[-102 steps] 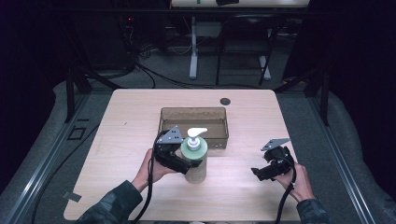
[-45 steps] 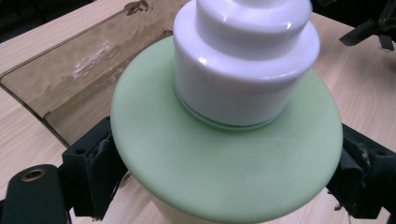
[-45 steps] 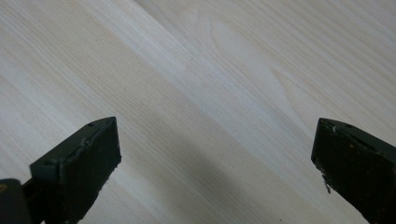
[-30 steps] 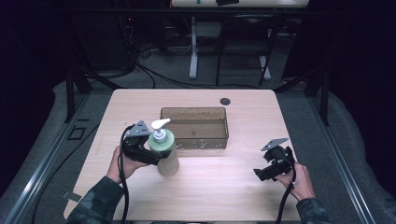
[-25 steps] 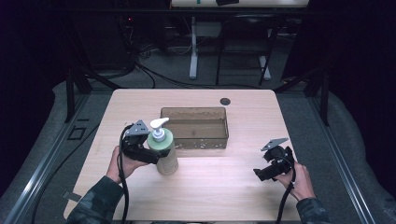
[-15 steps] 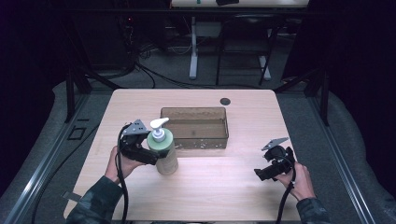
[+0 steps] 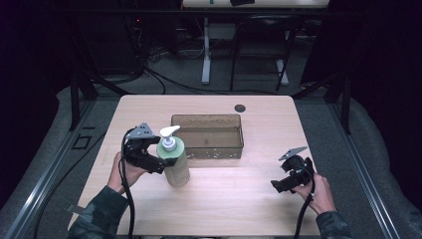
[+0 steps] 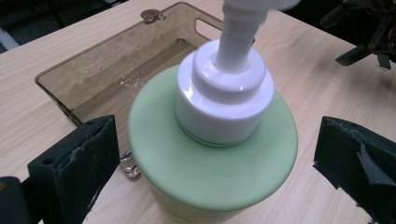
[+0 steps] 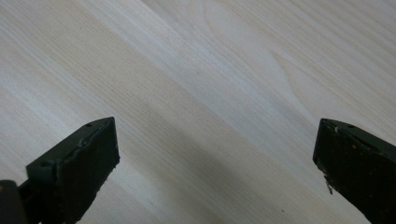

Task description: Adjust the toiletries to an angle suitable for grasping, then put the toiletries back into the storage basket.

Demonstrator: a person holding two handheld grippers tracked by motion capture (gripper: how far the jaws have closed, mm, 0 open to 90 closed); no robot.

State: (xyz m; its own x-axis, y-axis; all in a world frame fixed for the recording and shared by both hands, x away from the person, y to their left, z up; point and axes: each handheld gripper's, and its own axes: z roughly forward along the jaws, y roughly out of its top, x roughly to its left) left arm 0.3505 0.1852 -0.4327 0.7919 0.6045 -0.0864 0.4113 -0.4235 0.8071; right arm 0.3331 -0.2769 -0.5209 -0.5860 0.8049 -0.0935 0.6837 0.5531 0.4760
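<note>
A pale green pump bottle (image 7: 175,167) with a white pump head stands upright on the wooden table, by the front left corner of the tray. My left gripper (image 7: 161,160) reaches it from the left. In the left gripper view the bottle (image 8: 210,168) sits between the two black jaws with a thin gap on each side. The left gripper (image 8: 215,158) is open, and its jaws have just been opening. My right gripper (image 7: 279,185) hovers near the table's front right, open, over bare wood (image 9: 215,163).
A brown see-through tray (image 7: 206,118) lies at the table's middle, its near wall (image 8: 60,88) just behind the bottle. A small black disc (image 7: 240,107) lies beyond the tray. The right gripper shows far off in the left gripper view (image 8: 369,28).
The bottle went from in front of the tray's middle to its left corner and now stands still. The left jaws have parted from it. The right hand has not moved.
</note>
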